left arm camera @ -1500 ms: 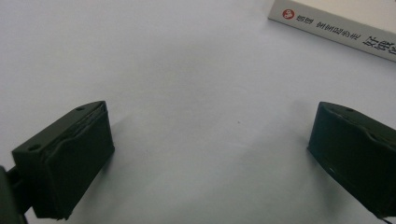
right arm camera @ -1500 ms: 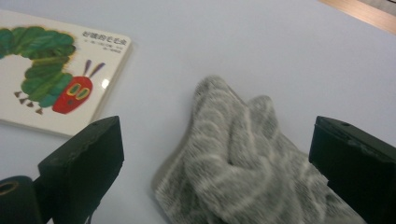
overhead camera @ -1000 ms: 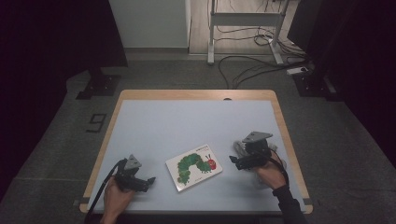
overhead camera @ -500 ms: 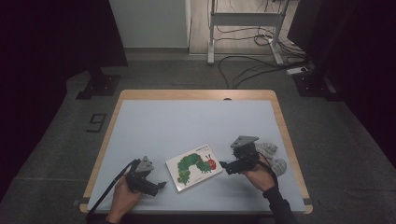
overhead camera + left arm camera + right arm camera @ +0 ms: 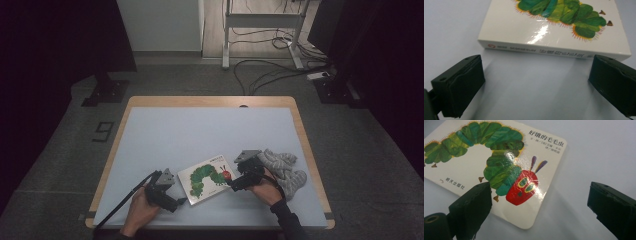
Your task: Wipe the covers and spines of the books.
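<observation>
The far half of the tabletop (image 5: 200,130) lies bare, so a tool could sweep freely there, and a bare strip also runs along the left edge. Near the front, the book (image 5: 209,178) sits between the left tool (image 5: 181,202) and the right tool (image 5: 234,186), each just beside it with jaws spread. A grey cloth (image 5: 283,167) lies by the right edge, just behind the right hand (image 5: 265,189), narrowing the room there.
</observation>
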`<state>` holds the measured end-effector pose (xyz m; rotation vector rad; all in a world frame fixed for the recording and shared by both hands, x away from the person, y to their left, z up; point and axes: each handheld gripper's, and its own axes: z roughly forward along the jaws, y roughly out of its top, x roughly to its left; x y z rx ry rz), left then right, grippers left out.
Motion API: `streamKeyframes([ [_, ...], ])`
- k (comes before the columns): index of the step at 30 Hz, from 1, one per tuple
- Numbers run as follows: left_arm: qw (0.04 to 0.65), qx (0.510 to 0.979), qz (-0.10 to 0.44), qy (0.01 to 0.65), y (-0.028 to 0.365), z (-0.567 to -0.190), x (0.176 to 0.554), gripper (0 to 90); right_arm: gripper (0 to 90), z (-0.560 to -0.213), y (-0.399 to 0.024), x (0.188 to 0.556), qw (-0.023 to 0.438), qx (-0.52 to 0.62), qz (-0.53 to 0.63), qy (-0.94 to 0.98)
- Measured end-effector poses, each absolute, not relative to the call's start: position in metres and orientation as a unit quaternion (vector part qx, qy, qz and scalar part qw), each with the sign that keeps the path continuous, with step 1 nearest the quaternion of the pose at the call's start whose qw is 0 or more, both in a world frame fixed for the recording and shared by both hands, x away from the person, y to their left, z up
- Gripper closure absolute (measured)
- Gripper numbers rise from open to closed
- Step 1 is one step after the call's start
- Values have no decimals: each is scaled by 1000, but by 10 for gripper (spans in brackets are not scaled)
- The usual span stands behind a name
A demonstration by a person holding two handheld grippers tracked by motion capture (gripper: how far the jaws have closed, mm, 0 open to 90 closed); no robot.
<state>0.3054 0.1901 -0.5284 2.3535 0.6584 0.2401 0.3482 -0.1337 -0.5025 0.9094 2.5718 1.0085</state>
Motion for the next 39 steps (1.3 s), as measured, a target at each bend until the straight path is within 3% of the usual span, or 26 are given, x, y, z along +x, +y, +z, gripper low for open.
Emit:
streamKeyframes([
  [39,339,905,87,242,174,-529,304,0,55,-521,-108,380,40,339,358,869],
])
